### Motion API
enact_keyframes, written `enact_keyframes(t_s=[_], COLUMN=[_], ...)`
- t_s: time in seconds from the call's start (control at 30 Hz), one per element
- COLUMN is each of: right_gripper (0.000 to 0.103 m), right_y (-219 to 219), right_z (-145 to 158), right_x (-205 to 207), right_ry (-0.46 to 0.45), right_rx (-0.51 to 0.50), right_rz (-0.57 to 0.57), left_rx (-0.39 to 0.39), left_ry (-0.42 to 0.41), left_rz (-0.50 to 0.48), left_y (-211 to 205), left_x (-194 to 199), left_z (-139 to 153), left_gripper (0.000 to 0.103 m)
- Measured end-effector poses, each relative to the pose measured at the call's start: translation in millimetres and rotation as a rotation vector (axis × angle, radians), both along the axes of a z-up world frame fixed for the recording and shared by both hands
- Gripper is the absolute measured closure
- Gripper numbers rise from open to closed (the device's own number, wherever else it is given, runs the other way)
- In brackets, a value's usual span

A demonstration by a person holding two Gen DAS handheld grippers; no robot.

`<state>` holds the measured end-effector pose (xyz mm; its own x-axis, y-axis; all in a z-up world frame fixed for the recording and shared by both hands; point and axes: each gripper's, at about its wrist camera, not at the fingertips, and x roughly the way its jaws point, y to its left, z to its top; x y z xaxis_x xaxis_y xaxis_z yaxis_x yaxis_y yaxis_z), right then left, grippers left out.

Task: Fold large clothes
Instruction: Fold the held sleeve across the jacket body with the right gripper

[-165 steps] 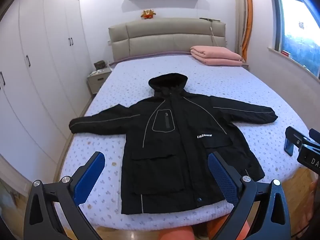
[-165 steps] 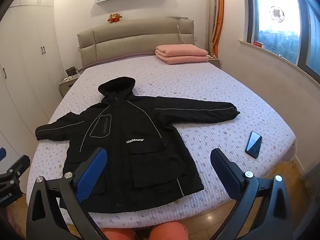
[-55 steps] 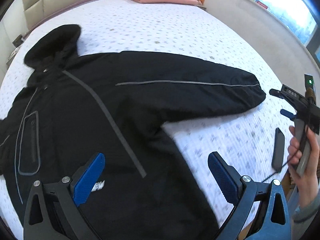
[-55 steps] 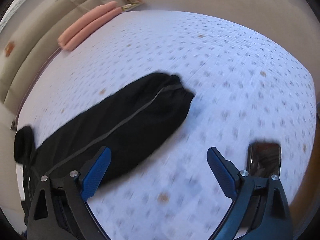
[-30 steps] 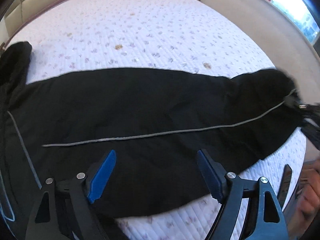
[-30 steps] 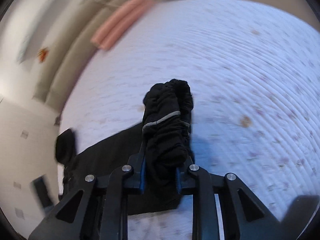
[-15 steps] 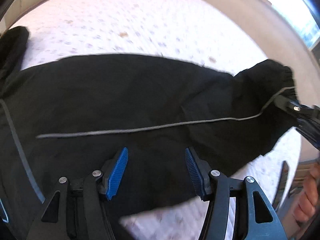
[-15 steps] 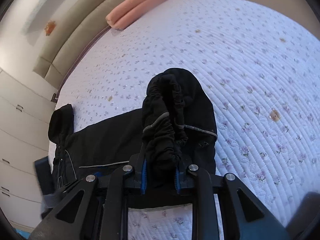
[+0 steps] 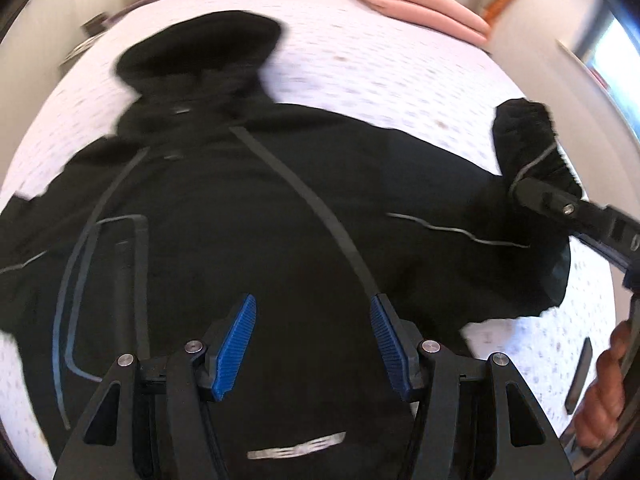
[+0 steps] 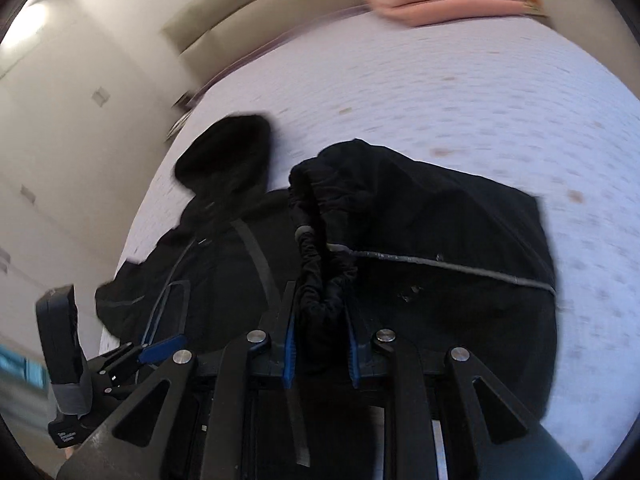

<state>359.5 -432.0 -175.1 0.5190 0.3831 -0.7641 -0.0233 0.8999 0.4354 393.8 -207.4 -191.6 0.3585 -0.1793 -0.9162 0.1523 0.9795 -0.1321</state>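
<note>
A black hooded jacket lies face up on the bed, hood toward the headboard. My right gripper is shut on the gathered cuff of the jacket's sleeve and holds it lifted and doubled back toward the chest. In the left wrist view that right gripper comes in from the right with the cuff bunched above its tips. My left gripper hangs over the jacket's chest, its blue pads apart with only flat fabric behind them. From the right wrist it shows low on the left as the left gripper.
A folded pink blanket lies at the head of the bed. A dark phone rests on the sheet near the right edge, beside a hand. White wardrobe doors run along the left of the bed.
Both grippers swung left across the bed. The right one carried the cuff from the outstretched side toward the chest. The left one narrowed its jaws, then moved from the sleeve to the chest.
</note>
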Motion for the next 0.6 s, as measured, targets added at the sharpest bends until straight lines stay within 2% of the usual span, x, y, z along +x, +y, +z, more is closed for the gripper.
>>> enact_keyframes(t_s=[0.1,0.17,0.23,0.4,0.43,0.47,0.5,0.6], right_gripper=[0.079,0.079,0.079,0.066,0.061,0.051,0.046,0.046], right_y=[56.2,93.0,121.2,151.8,152.0,153.5,153.6,149.9], right_z=[-9.9,-27.9,-54.3,-107.9,-108.9,-105.6,-100.6,-71.4], right_x=[17.1,30.6,43.4,54.7,54.0,53.8,53.2,42.2], right_ry=[0.021,0.059,0.127,0.277,0.274,0.270,0.272,0.235], right_rx=[-0.033,-0.079,-0.108,-0.221,-0.222,-0.208,-0.185,-0.160], right_rz=[0.076,0.113,0.135,0.143,0.151,0.164,0.175,0.193], left_rx=[-0.006,-0.014,-0.009,-0.022,-0.026,-0.031,-0.038,-0.066], left_ry=[0.001,0.008,0.010,0.041,0.047,0.052,0.055,0.057], left_rz=[0.044,0.066,0.076,0.079,0.077,0.075,0.072,0.050], left_y=[38.9,57.8,69.5,89.7,93.4,94.5,94.5,92.6], left_x=[6.6,10.6,14.9,19.4,23.4,25.5,27.1,35.2], left_z=[-1.5,-0.8,-12.9,-23.4,-27.5,-30.0,-31.0,-32.7], left_gripper=[0.042,0.042,0.042,0.041,0.041,0.041,0.041,0.041])
